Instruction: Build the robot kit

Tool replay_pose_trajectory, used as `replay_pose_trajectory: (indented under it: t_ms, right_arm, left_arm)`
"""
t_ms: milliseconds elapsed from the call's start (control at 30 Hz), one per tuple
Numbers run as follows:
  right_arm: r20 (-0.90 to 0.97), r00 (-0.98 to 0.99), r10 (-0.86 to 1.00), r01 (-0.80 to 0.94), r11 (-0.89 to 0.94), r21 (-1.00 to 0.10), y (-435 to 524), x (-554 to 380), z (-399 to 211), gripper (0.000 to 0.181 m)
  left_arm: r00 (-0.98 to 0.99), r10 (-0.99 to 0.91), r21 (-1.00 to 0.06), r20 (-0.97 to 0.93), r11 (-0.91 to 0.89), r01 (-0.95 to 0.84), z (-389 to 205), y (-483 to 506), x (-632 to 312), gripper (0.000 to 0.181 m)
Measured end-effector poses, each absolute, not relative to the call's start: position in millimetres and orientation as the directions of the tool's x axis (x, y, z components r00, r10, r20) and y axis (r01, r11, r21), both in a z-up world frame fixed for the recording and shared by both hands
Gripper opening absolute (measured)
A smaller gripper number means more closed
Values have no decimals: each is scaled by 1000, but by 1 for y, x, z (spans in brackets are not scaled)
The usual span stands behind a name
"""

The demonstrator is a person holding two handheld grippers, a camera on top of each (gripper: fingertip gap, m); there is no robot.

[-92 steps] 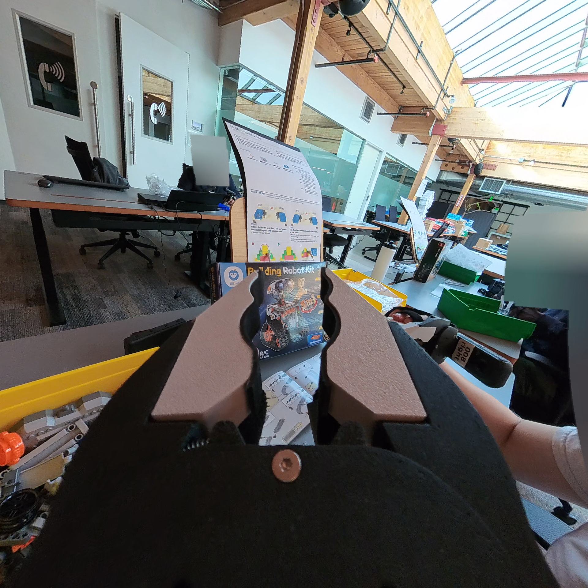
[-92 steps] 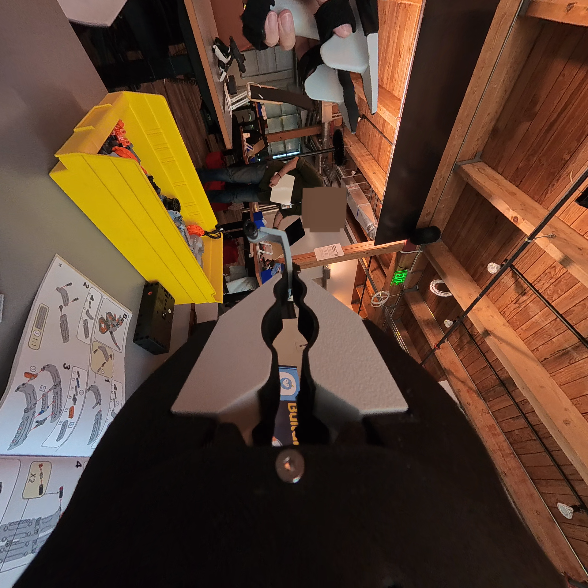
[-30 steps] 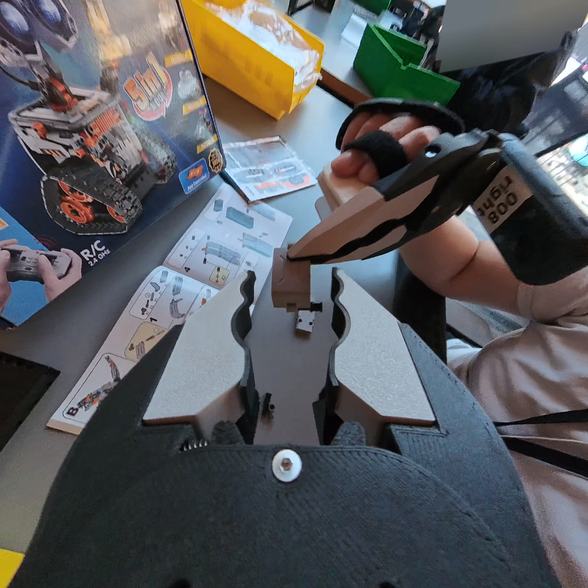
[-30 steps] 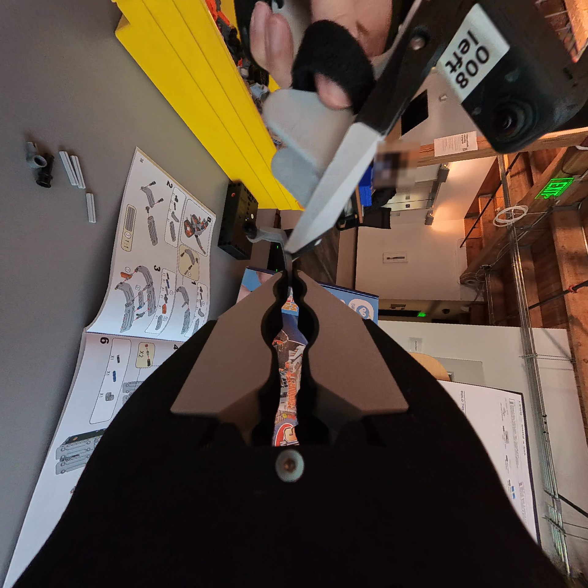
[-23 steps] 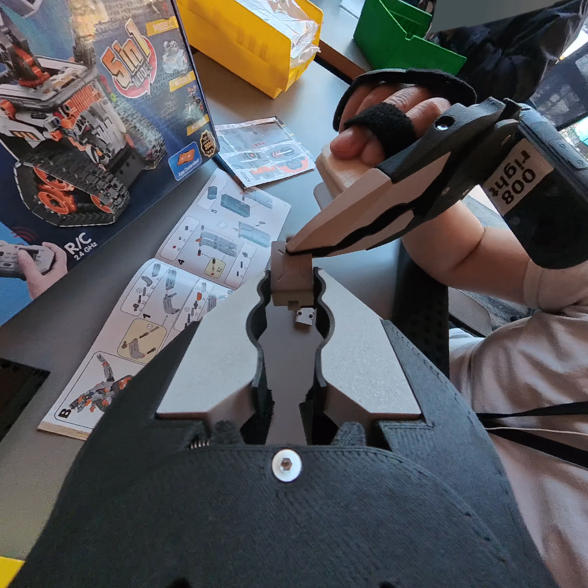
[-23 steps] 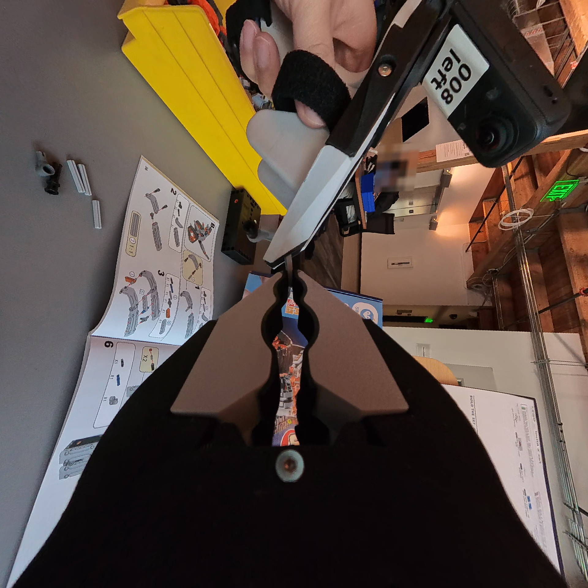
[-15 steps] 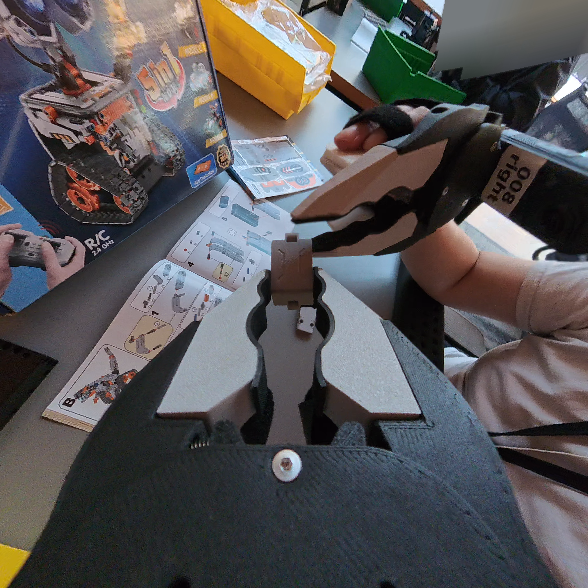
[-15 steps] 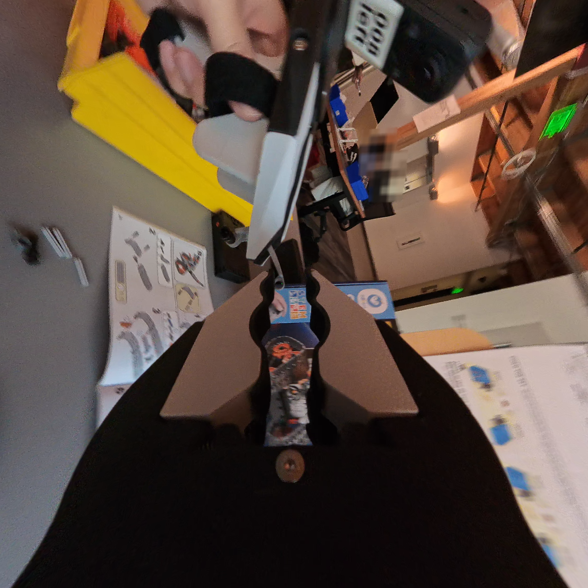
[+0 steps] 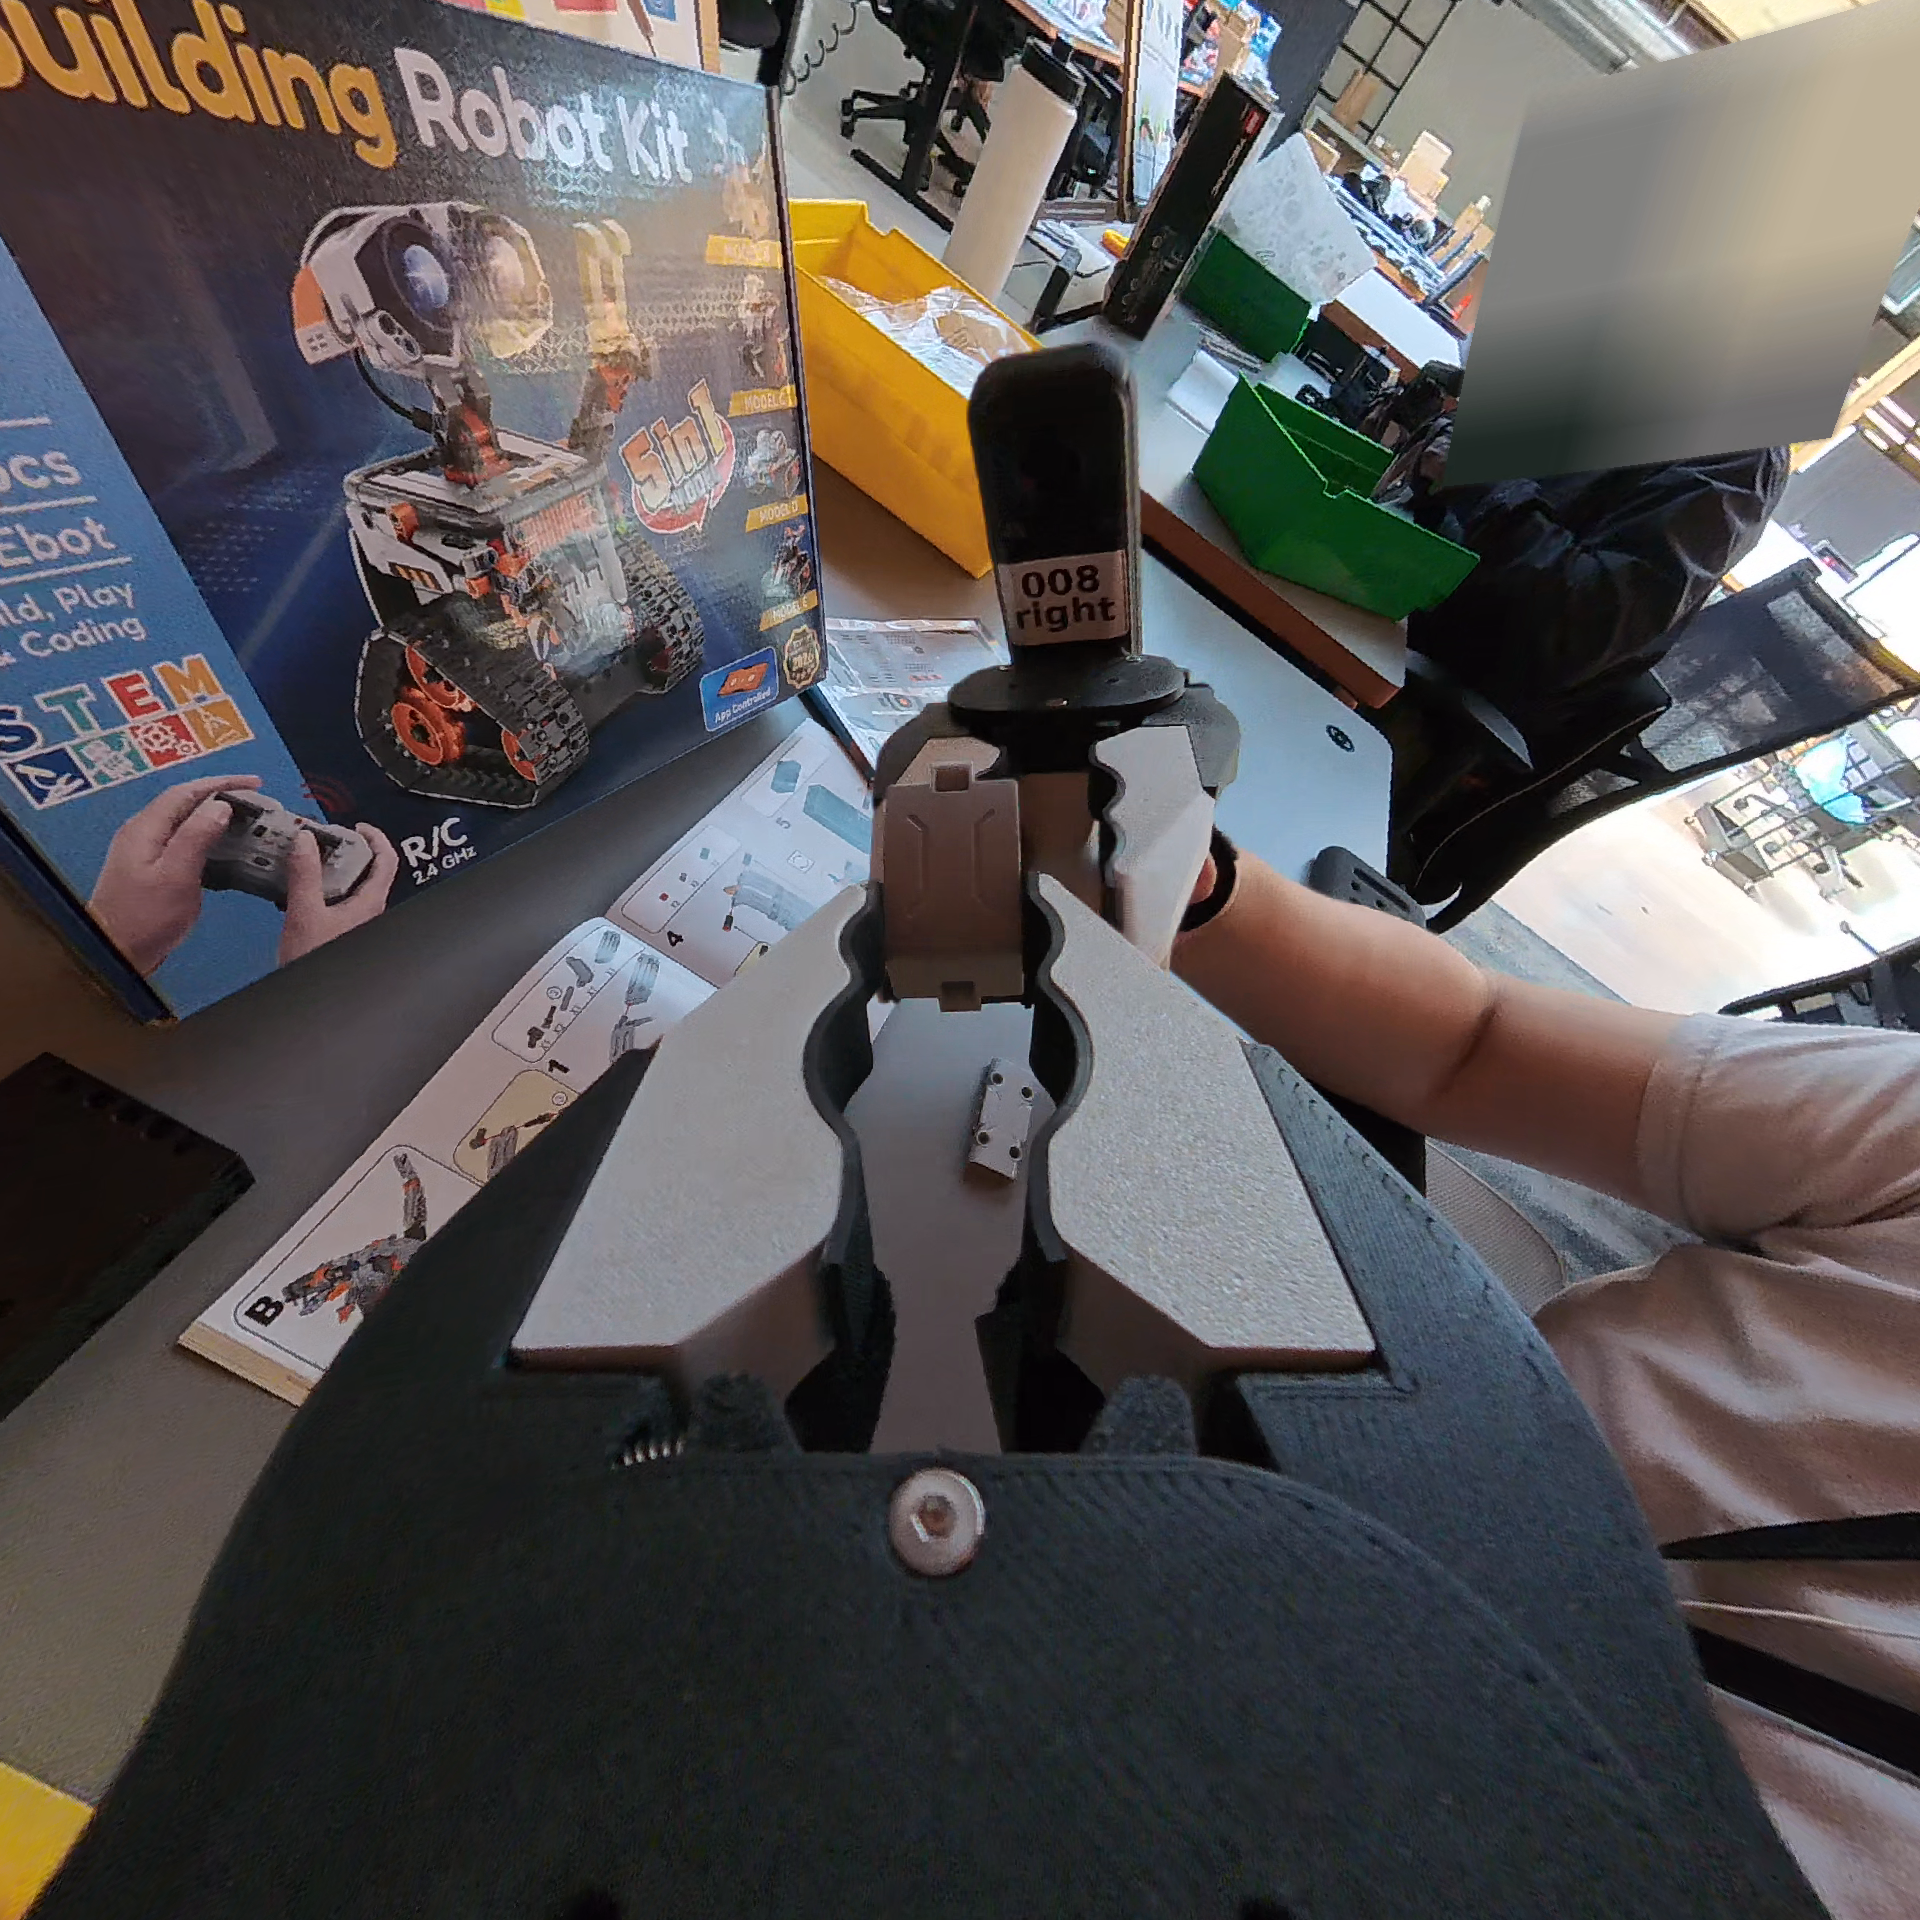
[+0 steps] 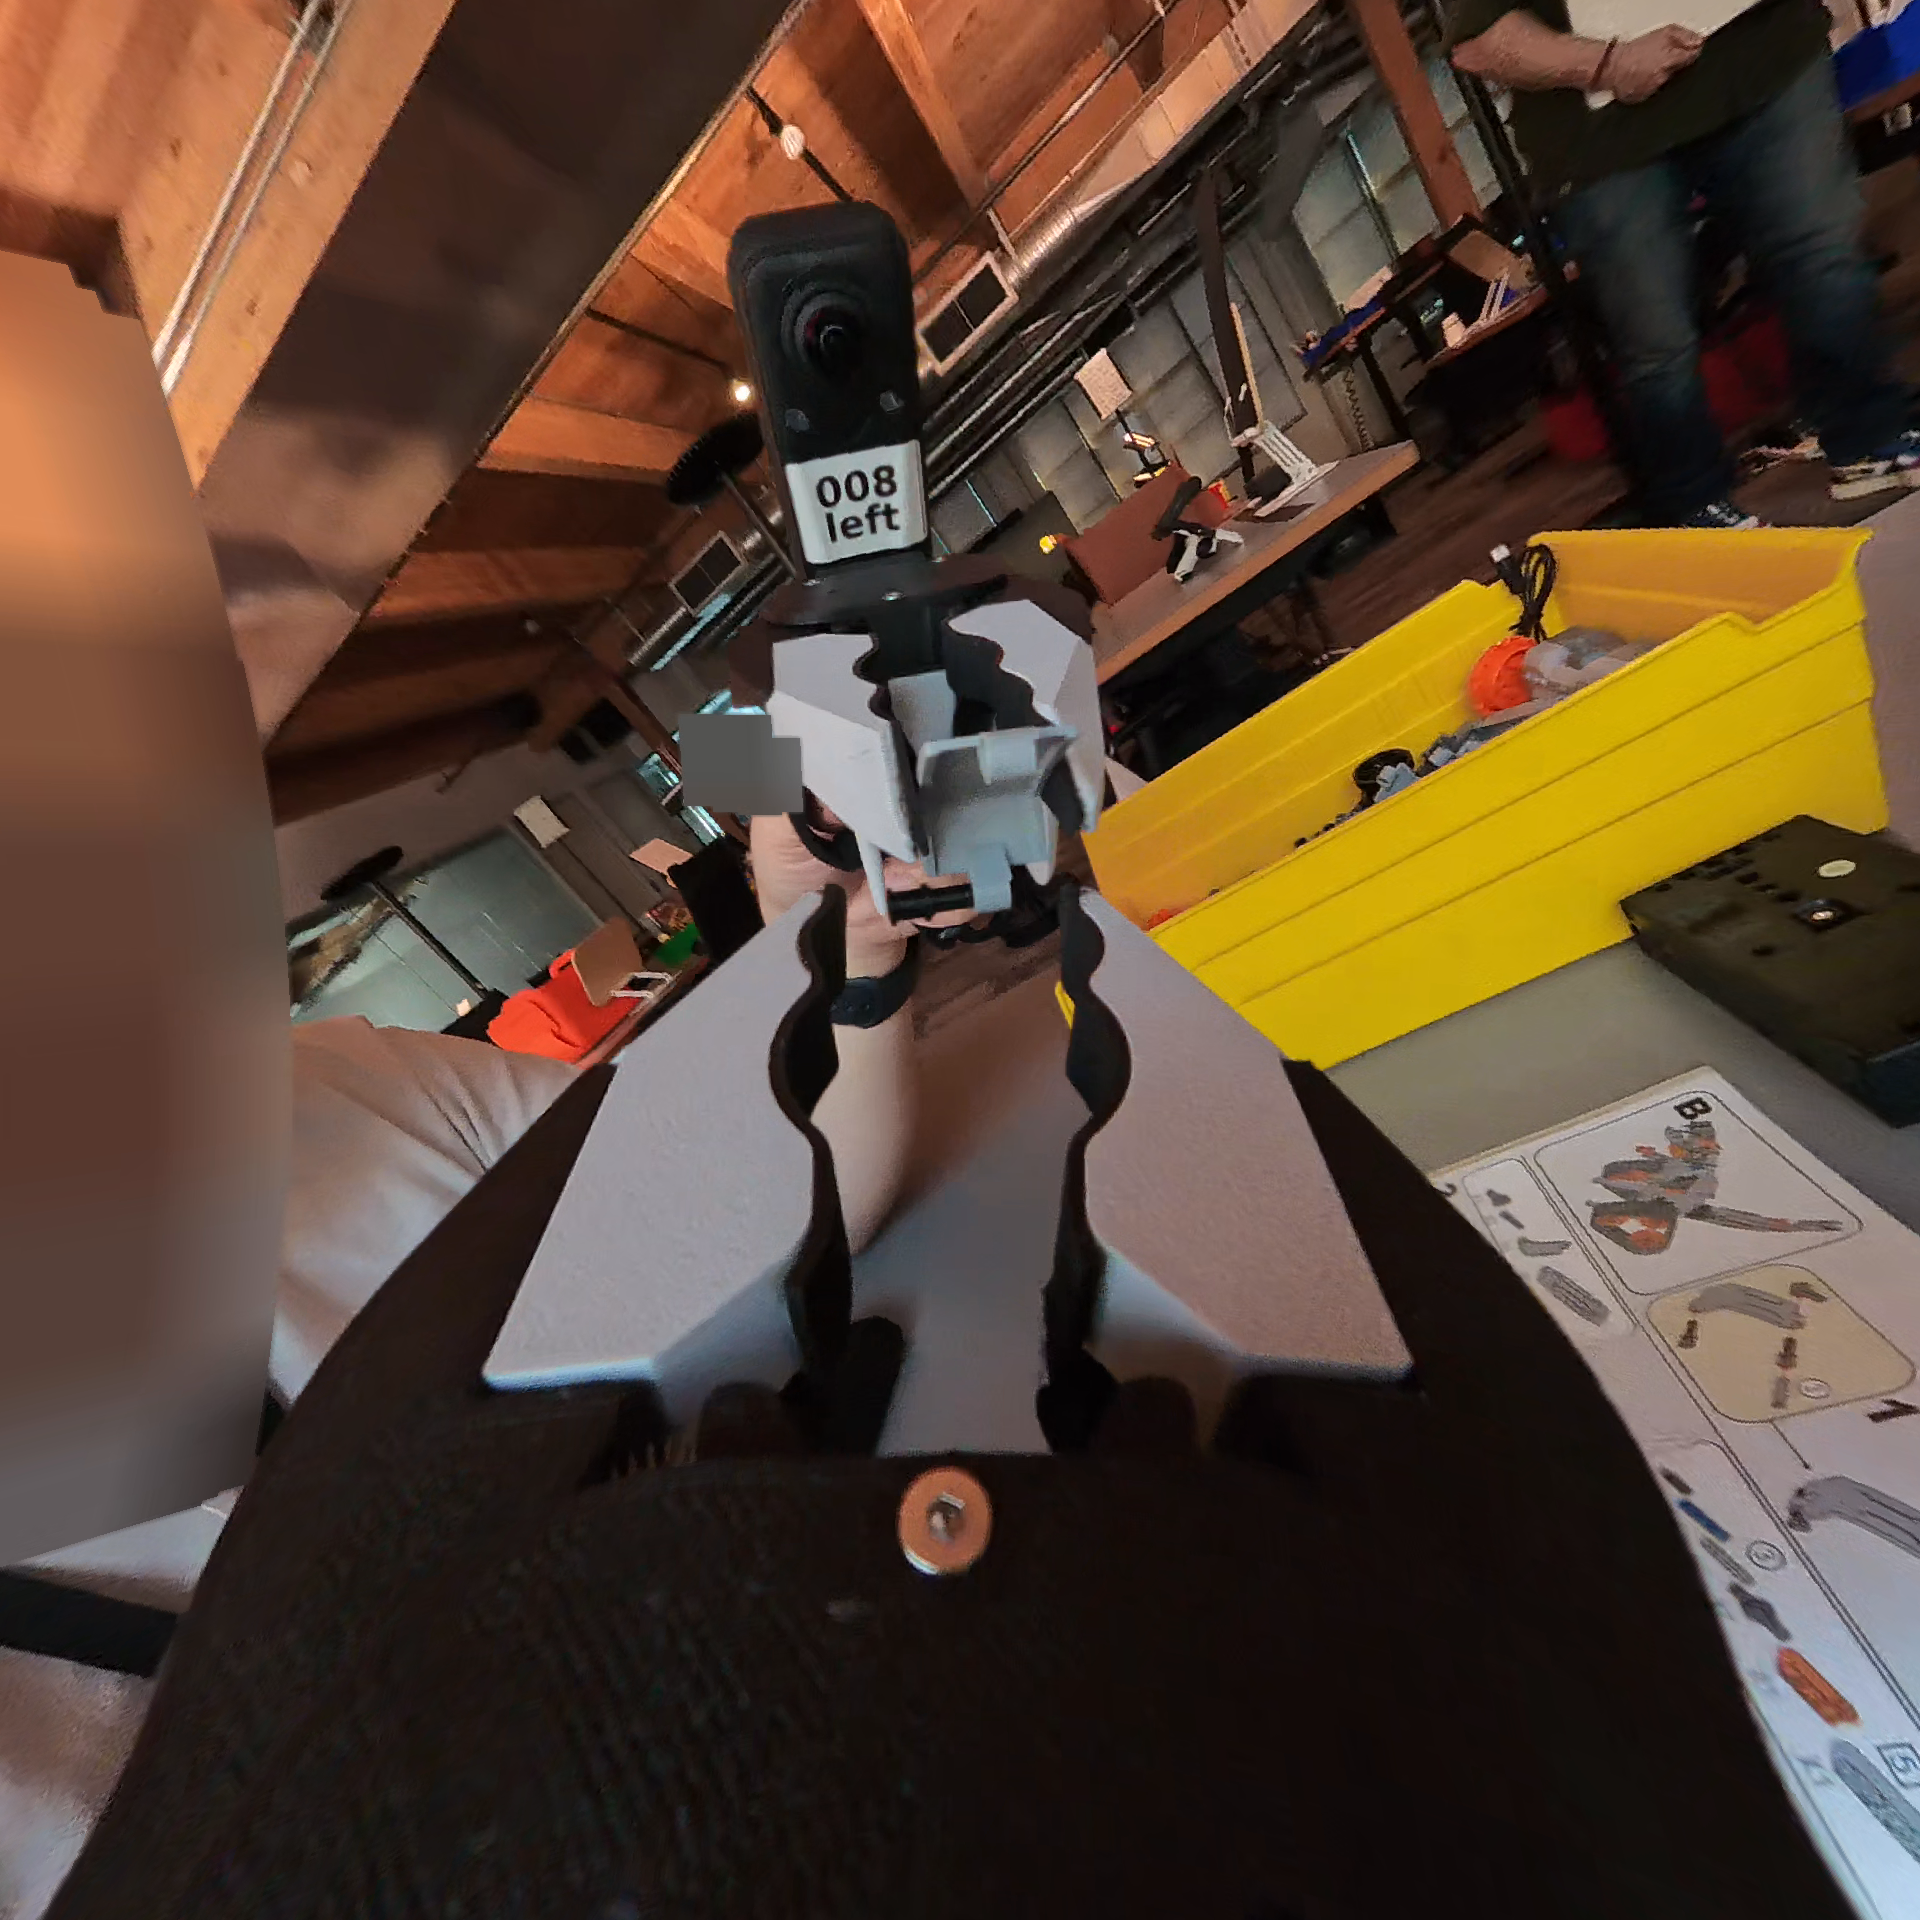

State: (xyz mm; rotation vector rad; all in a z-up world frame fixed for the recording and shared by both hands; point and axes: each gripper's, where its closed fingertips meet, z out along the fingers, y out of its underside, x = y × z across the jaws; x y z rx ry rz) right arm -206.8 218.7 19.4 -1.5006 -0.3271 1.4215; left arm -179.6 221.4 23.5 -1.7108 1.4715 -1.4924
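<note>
Grey panel piece upright, clamped in left hand-held gripper, right hand-held gripper agape

Kit box cut off at the left edge.

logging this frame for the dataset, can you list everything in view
grey part: 1, grey, held in left tongs, mid-air
small plate: 1, light grey, on the table under the left tongs
kit box: 1, blue, standing at table back
manual: 1, white, open flat on table
leaflet: 1, white, beside the box
parts bin: 1, yellow, holds grey and orange pieces
far bin: 1, yellow, holds clear bags
green bins: 2, next desk
black block: 1, by the parts bin
table: 1, grey
left tongs: shut on grey part
right tongs: open, facing the left
</note>
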Motion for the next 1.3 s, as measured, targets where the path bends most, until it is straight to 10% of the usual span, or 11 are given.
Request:
replay_pose_trajectory:
  t_ms: [1000, 1300]
  right_arm:
    - [-339, 522, 783, -219, -262, -940, 213, -208, 33, 22]
    - [528, 729, 435, 545, 99, -833, 205, -196, 59, 22]
  left_arm:
    - [-207, -907, -904, 367, -296, -307, 45, 211, -175, 24]
    - [-482, -802, -936, 352, -307, -173, 89, 187, -198, 61]
